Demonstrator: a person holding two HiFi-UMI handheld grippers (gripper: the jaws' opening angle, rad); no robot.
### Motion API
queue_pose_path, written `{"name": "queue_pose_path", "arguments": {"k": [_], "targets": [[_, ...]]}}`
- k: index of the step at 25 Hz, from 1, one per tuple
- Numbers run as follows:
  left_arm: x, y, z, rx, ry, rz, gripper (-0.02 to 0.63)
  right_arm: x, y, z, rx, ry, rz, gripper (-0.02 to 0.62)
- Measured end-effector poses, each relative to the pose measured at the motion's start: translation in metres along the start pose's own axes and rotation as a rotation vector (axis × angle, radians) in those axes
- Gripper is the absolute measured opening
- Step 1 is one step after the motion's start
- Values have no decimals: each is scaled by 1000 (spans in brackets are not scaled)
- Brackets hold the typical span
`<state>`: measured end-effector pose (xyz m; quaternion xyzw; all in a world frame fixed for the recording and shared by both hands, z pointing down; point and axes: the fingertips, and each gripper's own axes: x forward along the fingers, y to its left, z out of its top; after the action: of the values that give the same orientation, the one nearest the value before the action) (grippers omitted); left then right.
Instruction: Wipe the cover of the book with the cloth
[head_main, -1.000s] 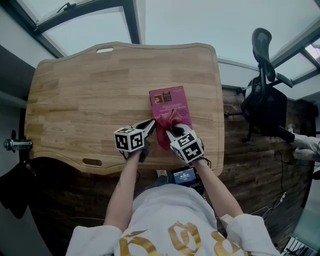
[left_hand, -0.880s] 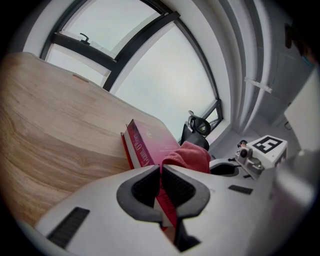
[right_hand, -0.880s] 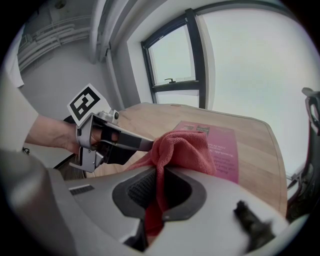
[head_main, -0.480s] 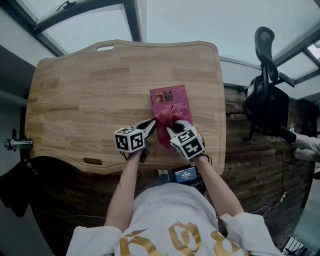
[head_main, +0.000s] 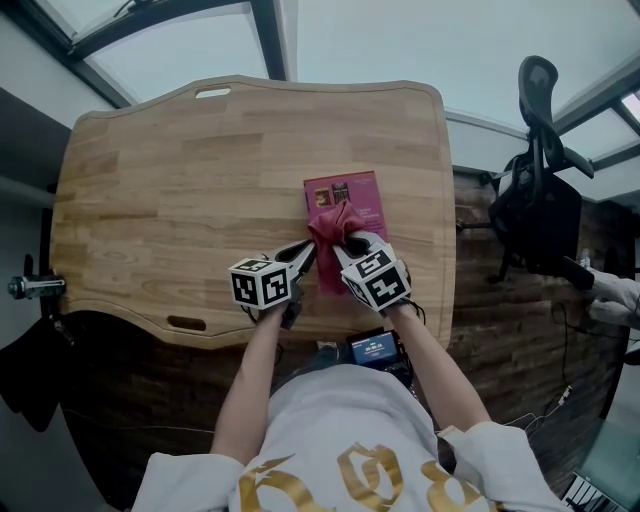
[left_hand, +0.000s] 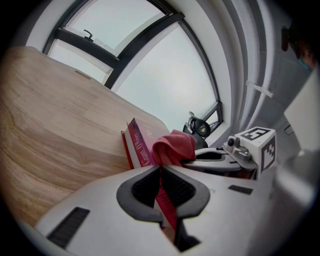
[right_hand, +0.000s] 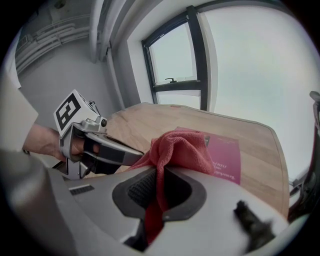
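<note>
Reaching forward from the lower middle of the head view, the person's two bare forearms converge toward the lower right part of the tabletop (head_main: 180, 180). Each hand carries one hand-held gripper, and each of these bears one marker cube.

The left hand-held gripper (head_main: 305, 250) (left_hand: 161, 172) points toward the upper right. Its jaws are clamped together on the near left edge of the book (head_main: 365, 200) (left_hand: 135, 145). In the left gripper view, a thin red strip with a white page edge runs down between the dark pads.

The right hand-held gripper (head_main: 345, 243) (right_hand: 159, 187) lies just beside the left one, angled toward the upper left, so the two tips nearly meet. Its jaws are closed on the cloth (head_main: 335, 225) (left_hand: 172, 145) (right_hand: 177, 150). A fold of the red fabric is pinched between the pads, and the rest is bunched in a mound ahead of the tips. That mound rests on the lower part of the book's cover.

There is one book, dark pink with small print. It lies flat on the wood near the tabletop's right edge, and its upper half is uncovered. There is one cloth, the red one.

Past the tabletop's right edge, at the right of the head view, stands one black office chair (head_main: 535, 200). One small lit screen (head_main: 370, 348) sits just below the tabletop's near edge, between the forearms.
</note>
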<state>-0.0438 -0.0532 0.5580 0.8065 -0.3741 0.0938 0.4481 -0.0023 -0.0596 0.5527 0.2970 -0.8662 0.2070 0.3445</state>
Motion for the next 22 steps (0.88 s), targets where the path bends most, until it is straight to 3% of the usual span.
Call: {"name": "queue_pose_path", "arguments": {"k": [22], "targets": [[0, -1, -1, -6, 14, -15, 23, 23, -24, 29, -27, 6, 11, 40]]}}
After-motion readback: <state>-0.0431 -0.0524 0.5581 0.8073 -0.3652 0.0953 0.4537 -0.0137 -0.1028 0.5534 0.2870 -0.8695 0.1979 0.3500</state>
